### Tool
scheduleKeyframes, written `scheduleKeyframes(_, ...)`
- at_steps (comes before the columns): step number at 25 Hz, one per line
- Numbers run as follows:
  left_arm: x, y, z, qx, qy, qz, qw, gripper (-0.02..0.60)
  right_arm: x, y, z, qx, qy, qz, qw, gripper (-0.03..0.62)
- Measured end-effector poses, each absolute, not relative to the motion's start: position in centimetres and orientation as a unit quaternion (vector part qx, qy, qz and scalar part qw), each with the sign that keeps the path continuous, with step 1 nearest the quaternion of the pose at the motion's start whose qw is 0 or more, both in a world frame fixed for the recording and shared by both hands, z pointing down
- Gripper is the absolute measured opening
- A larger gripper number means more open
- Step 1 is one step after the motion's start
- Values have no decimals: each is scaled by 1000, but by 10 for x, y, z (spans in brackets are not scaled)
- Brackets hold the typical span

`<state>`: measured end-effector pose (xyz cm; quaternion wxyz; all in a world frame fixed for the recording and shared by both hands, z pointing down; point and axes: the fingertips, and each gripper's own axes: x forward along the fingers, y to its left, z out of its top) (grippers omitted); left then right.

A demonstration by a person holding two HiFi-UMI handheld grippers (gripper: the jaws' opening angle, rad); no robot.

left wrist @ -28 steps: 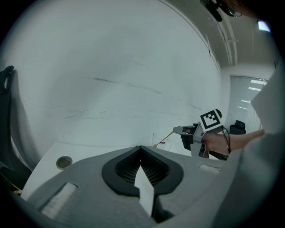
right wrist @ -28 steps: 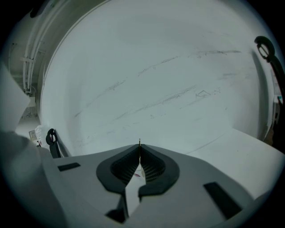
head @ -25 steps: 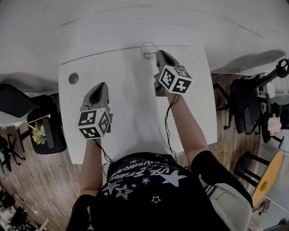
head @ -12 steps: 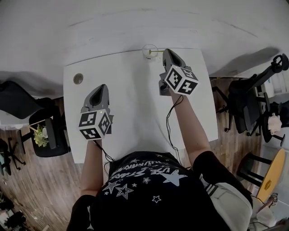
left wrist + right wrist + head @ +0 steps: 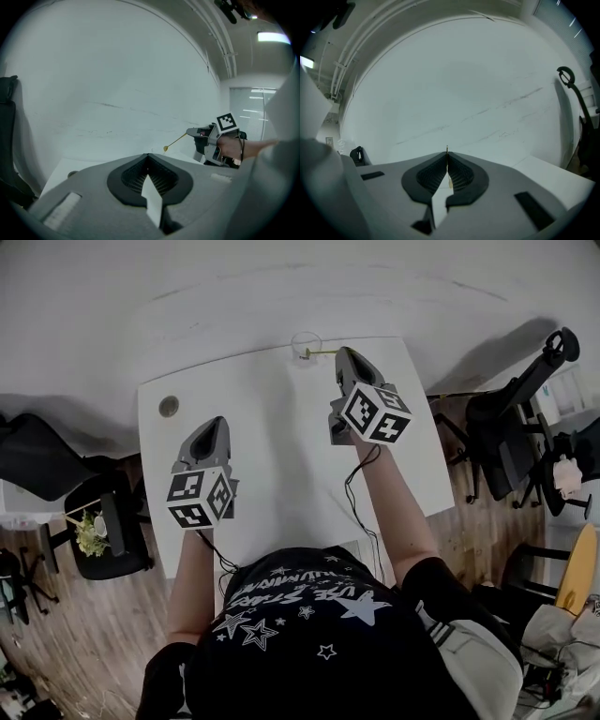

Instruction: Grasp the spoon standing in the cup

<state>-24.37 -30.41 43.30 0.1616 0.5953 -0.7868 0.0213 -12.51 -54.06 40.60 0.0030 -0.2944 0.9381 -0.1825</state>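
White table (image 5: 272, 427), seen from above. Cup (image 5: 306, 341) sits at 12 o'clock on the far edge. Right gripper (image 5: 341, 355) at 1 o'clock, jaws pinched on the thin handle of the spoon (image 5: 321, 352) — the spoon slants off to the gripper's 9 o'clock, bowl end by the cup's rim; inside or not, cannot tell. Left gripper (image 5: 214, 422) at 9 o'clock, jaws pressed together on nothing — well apart from the cup.

"What kind of place is this?"

"I think an office. A white rectangular bench (image 5: 281, 456) stands at a plain white wall (image 5: 234, 287). A black wheeled office chair (image 5: 502, 442) is at the right and another dark chair (image 5: 37, 451) at the left. The floor (image 5: 84, 634) is brown wood planks, and a long ceiling lamp (image 5: 274, 36) shines."
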Motion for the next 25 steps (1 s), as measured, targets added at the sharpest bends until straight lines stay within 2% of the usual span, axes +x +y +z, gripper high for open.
scheduleKeyframes(25, -224, -204, 424, 690, -707, 15, 154, 8, -57, -370, 410, -377, 909, -180, 7, 15)
